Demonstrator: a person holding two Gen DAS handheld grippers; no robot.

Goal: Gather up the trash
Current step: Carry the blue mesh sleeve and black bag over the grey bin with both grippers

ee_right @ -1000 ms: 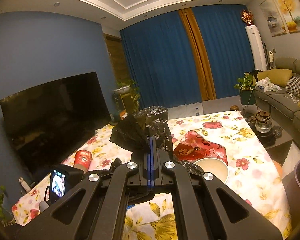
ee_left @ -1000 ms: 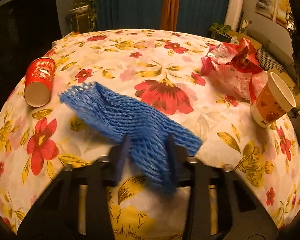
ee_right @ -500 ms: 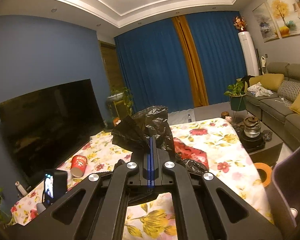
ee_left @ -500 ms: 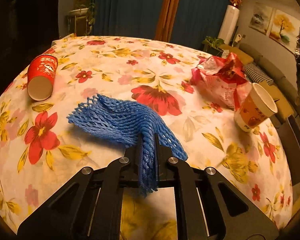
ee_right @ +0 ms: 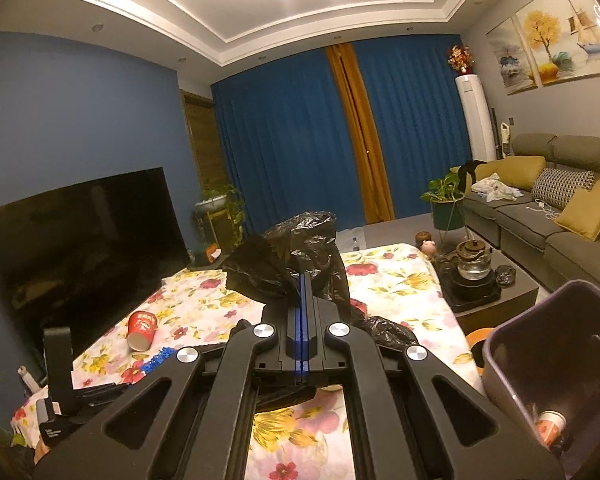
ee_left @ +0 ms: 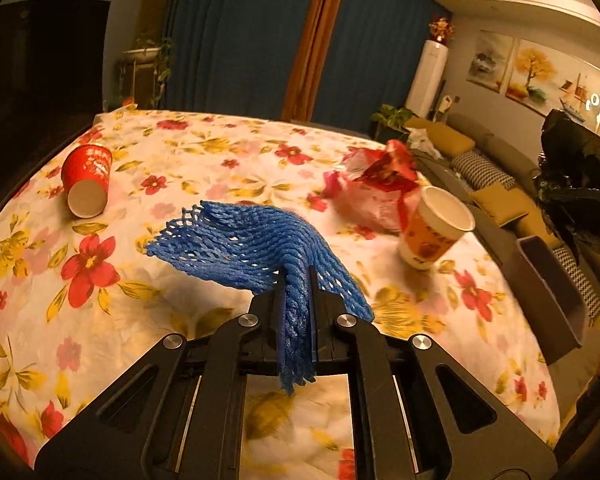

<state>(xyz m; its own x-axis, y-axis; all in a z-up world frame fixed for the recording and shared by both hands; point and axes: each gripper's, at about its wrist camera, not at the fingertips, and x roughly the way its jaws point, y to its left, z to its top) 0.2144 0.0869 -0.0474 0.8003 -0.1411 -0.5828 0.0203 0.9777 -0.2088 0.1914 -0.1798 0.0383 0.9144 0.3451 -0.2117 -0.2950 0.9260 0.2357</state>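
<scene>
Left claw (ee_left: pixel 294 280) is pinched tight on the blue net (ee_left: pixel 252 248), lifted off the floral table (ee_left: pixel 228 152). Right claw (ee_right: pixel 302 286) is clamped on a black bag (ee_right: pixel 300 240), bin (ee_right: pixel 548 352) just beside it.

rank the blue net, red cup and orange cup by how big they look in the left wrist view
1. blue net, largest, though nearest the camera
2. and 3. orange cup and red cup look alike; unranked

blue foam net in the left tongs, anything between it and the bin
The blue foam net hangs off the table, pinched in the left tongs. Only the orange paper cup stands roughly between it and the grey bin.
</scene>
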